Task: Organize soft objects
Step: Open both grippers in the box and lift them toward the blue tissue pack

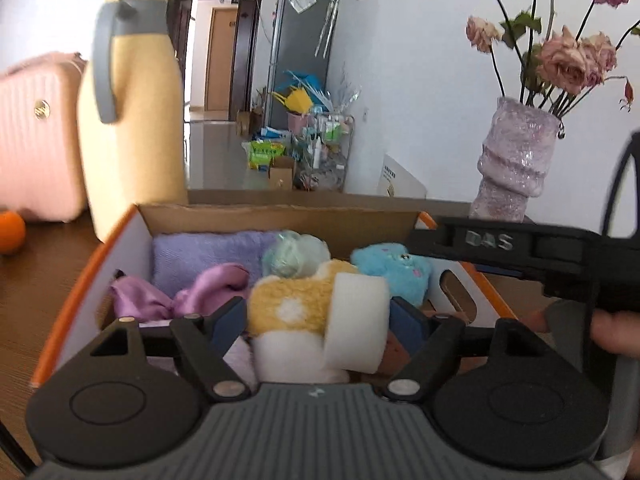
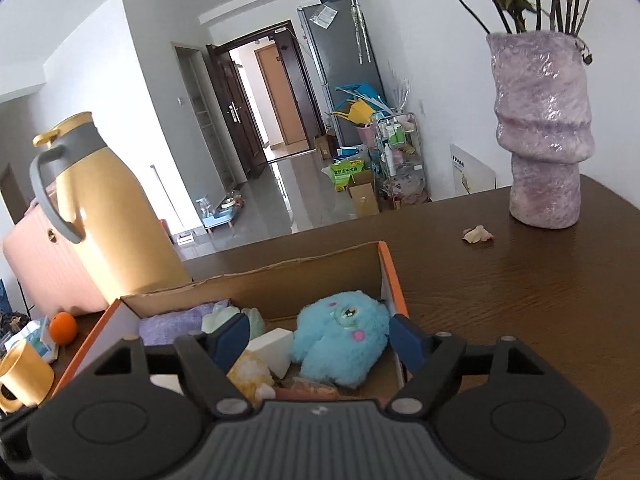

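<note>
box [image 2: 390,280] crammed, jug [image 2: 108,216] behind, table [image 2: 520,300] right open

Bright daylight, glare on the floor, fisheye-curved dark corners, slight blur

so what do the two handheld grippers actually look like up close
Both are alike: a grey ribbed body, two round black housings, black linkage arms with silver pivot pins. The left gripper and right gripper each have dark blue finger pads. Seen from the left wrist, the right one's black side bears raised "DAS" lettering, with a grey sleeve behind it.
</note>
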Action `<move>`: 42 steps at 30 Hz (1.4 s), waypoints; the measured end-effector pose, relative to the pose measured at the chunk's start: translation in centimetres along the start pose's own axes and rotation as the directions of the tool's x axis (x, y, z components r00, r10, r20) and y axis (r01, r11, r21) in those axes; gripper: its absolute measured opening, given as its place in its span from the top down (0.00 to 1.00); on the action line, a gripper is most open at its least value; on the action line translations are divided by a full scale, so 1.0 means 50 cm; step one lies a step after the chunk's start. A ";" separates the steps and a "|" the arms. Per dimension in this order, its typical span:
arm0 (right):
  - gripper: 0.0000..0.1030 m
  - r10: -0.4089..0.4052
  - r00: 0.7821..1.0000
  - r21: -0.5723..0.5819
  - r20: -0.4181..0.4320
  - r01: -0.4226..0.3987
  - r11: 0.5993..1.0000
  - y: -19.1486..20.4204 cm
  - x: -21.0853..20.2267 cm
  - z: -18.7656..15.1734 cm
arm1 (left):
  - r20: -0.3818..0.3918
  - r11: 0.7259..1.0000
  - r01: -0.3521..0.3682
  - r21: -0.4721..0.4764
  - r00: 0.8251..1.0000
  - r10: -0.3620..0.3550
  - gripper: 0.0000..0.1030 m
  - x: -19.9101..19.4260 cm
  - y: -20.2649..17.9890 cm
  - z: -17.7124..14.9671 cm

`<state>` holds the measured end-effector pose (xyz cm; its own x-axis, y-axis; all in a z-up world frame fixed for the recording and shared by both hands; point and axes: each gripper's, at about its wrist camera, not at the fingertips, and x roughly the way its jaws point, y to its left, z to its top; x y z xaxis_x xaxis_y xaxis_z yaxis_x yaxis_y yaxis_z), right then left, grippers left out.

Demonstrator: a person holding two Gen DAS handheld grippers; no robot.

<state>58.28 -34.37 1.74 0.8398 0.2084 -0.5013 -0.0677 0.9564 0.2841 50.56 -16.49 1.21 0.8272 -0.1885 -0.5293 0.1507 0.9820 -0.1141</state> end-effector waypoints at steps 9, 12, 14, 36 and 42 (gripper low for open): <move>0.19 -0.017 0.998 -0.124 0.063 0.025 0.992 0.050 -0.198 -0.017 | 0.094 0.995 -0.093 0.033 0.992 0.090 0.19 -0.139 0.070 0.011; 0.16 -0.013 0.992 -0.171 0.122 0.034 0.985 0.076 -0.281 -0.018 | 0.134 0.991 -0.131 0.042 0.983 0.124 0.15 -0.208 0.100 0.015; 0.15 -0.014 0.987 -0.188 0.157 0.044 0.981 0.089 -0.340 -0.029 | 0.162 0.989 -0.142 0.032 0.978 0.135 0.15 -0.258 0.123 0.011; 0.10 0.025 0.975 -0.262 0.223 0.035 0.965 0.174 -0.654 -0.428 | 0.226 0.987 -0.150 -0.055 0.961 0.158 0.07 -0.622 0.235 -0.299; 0.10 0.093 0.981 -0.255 0.170 -0.048 0.966 0.198 -0.717 -0.559 | 0.155 0.996 -0.094 0.014 0.984 0.090 0.06 -0.690 0.233 -0.427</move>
<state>12.45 -26.65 -0.34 0.9090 0.2588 -0.3267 -0.2426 0.9659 0.0903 12.22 1.16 0.21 0.9112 -0.0946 -0.4010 0.0804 0.9954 -0.0521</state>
